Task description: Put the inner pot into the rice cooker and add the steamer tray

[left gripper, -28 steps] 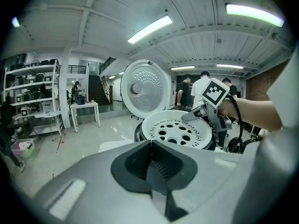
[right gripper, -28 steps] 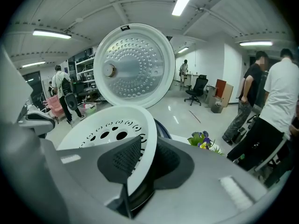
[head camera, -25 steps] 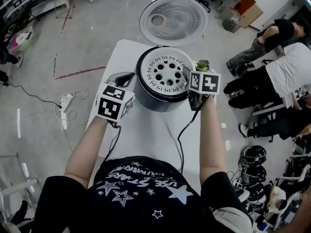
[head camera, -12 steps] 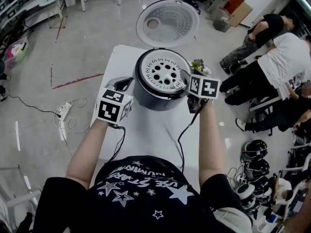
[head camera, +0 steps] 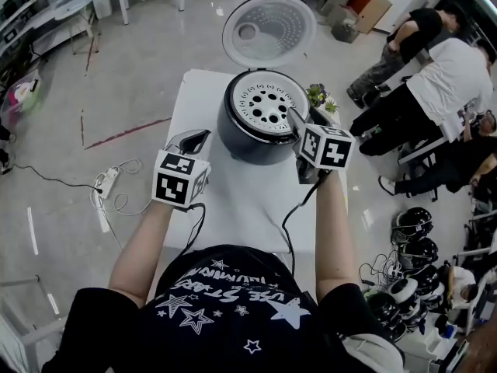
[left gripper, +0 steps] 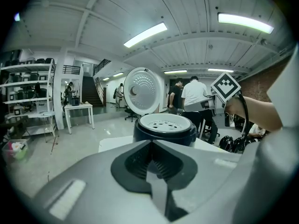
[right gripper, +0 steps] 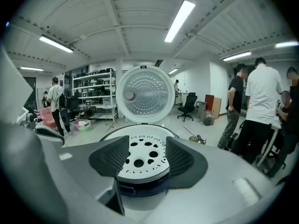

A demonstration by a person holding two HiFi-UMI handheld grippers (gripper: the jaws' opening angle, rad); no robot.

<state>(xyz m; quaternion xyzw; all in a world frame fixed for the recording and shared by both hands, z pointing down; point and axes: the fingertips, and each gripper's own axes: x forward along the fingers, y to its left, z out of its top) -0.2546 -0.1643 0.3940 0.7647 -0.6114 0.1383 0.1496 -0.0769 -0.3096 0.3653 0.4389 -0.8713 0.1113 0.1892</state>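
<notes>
The dark rice cooker (head camera: pixel 250 140) stands at the far end of the white table (head camera: pixel 233 200) with its round lid (head camera: pixel 269 29) swung open. The white steamer tray (head camera: pixel 268 102), full of holes, lies in its top. My right gripper (head camera: pixel 295 117) is at the cooker's right rim. It is open (right gripper: pixel 147 155), its jaws have just been opening, and nothing is between them; the tray (right gripper: pixel 140 162) lies just beyond. My left gripper (head camera: pixel 198 137) hovers left of the cooker, shut and holding nothing (left gripper: pixel 150 141); the cooker (left gripper: pixel 164 135) stands ahead of it.
A small potted plant (head camera: pixel 320 98) sits on the table behind the right gripper. Several people (head camera: pixel 435 76) are at the right, with helmets (head camera: pixel 408 255) on the floor below them. A power strip (head camera: pixel 105 181) and cable lie on the floor to the left.
Both grippers have drawn back a little from the cooker toward me. The steamer tray stays in the cooker's top.
</notes>
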